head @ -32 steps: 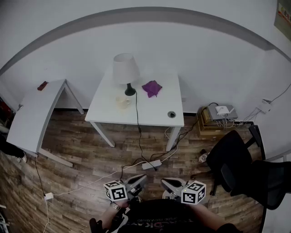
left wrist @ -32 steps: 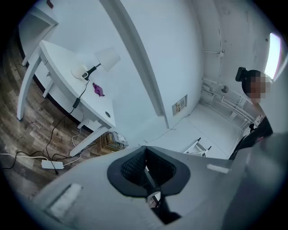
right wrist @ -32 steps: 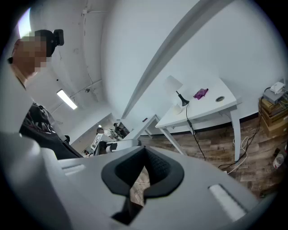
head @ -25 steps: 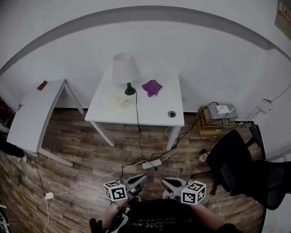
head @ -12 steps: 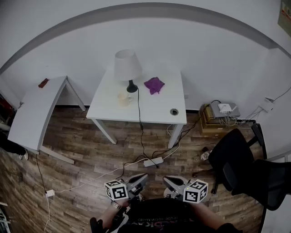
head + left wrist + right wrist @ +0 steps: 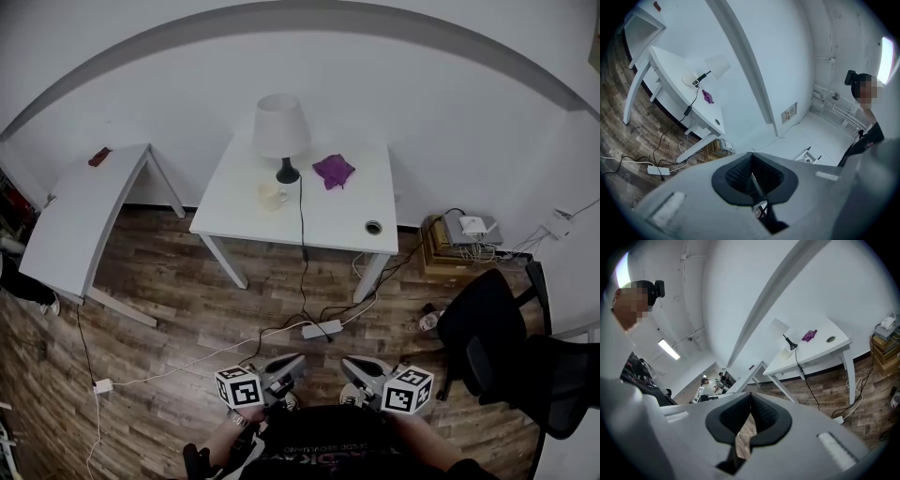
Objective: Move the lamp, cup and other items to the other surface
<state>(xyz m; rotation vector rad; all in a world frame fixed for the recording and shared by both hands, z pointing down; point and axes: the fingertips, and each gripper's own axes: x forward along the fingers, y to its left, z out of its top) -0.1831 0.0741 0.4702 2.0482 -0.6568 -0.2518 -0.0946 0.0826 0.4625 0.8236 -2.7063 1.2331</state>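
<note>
While the two grippers hang in almost the same spot at the bottom centre of the head view, the room has slid a little right and up in the frame compared with a second ago. The lamp (image 6: 281, 127), the cup (image 6: 272, 195) and the purple cloth (image 6: 334, 171) sit just as they did on the white table (image 6: 319, 220) in the upper middle. I read this as the person re-aiming or stepping in, not as work on the items. Nothing has been touched, so the task looks not yet begun, with the whole floor between the tongs and the table.

The left gripper (image 6: 292, 364) is clenched on nothing, its pads meeting at the tips in its own view. The right gripper (image 6: 354, 367) is closed and empty as well.

The second table (image 6: 75, 225) at the left is probably the other surface (my guess). It carries a small red thing (image 6: 99, 157) that is too tiny to name.

The cup is pale on a white top and barely separates from it. The lamp's cord (image 6: 302, 244) drops off the front edge towards a power strip (image 6: 322, 329). Whether it is plugged in there I cannot tell. The person's hands are cut off by the bottom edge.
</note>
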